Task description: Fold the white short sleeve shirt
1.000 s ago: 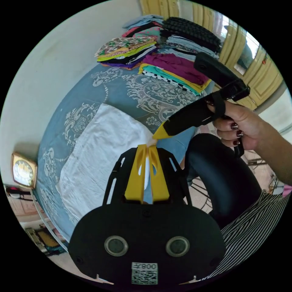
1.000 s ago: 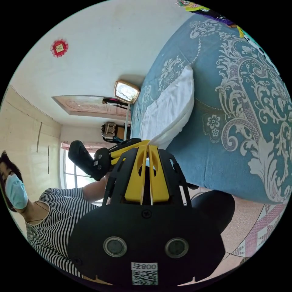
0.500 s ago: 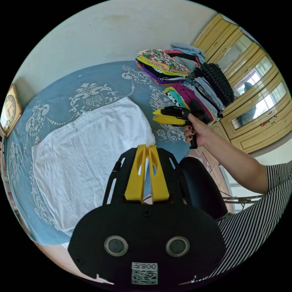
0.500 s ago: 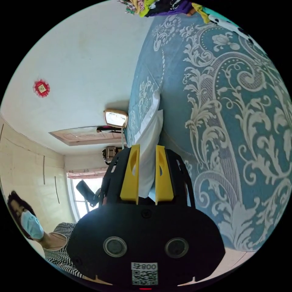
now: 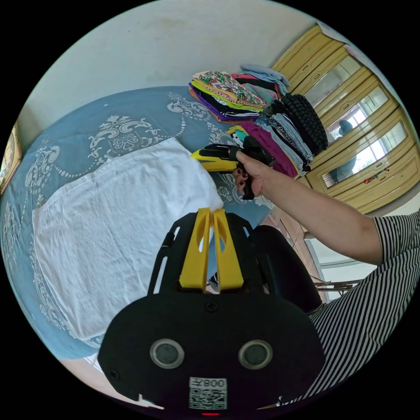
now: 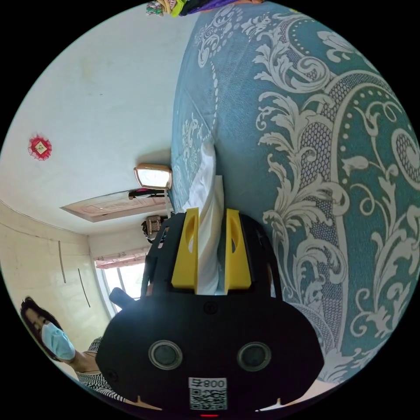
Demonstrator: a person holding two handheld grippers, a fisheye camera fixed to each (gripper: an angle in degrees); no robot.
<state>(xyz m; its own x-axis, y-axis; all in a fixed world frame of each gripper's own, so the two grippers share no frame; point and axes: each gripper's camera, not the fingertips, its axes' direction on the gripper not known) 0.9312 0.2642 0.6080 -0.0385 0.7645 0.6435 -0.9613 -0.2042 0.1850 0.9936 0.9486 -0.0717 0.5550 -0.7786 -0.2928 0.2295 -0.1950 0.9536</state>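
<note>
White short sleeve shirt (image 5: 113, 218): lies spread flat on the bed (image 5: 131, 118), over the blue bedspread with its white scroll pattern. One corner of the shirt sits at the bed's near edge.

Left gripper (image 5: 211, 214): yellow fingers drawn close together, pinching that near corner of the shirt at their tips, by the bed's near edge.

Right gripper (image 5: 197, 155), left gripper view: held in a hand (image 5: 251, 175), its yellow tip over the shirt's edge on the side toward the clothes stacks. Right gripper view (image 6: 211, 214): fingers stand apart, with a band of white shirt cloth (image 6: 209, 218) seen in the gap between them; whether either finger touches the cloth cannot be told.

Folded clothes (image 5: 258, 118): several stacks of mixed colours at the far corner of the bed, well apart from the shirt.

Cabinet (image 5: 363, 144): yellow, with glass doors, beyond the stacks.

Person: striped sleeve (image 5: 385, 280) at the edge of the left gripper view.

Clock (image 6: 153, 176): framed, on the wall (image 6: 96, 96) past the far end of the bed.
</note>
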